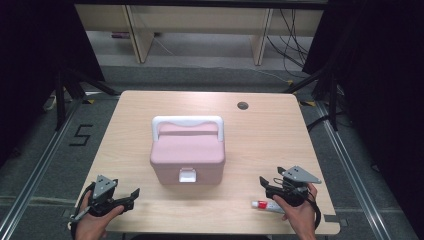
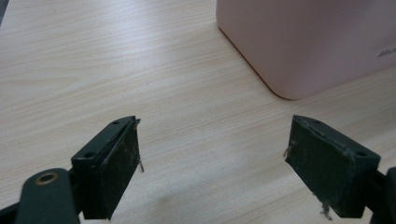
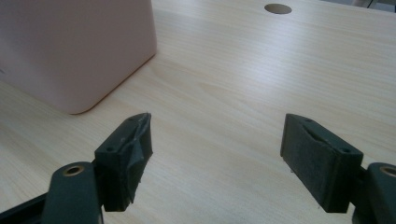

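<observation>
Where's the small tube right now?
In the high view, the tube lies flat near the table's front right edge, just below the right gripper and right of the pink box.

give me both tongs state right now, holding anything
Left tongs: open, empty, over bare table near the pink box.
Right tongs: open, empty, over bare table beside the box.

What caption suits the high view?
Pink box closed mid-table; open left gripper and right gripper flank it.

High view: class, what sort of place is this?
Probably a lab recording bay: black curtains flank the table, a floor number marks the station, and cables trail behind.
</observation>
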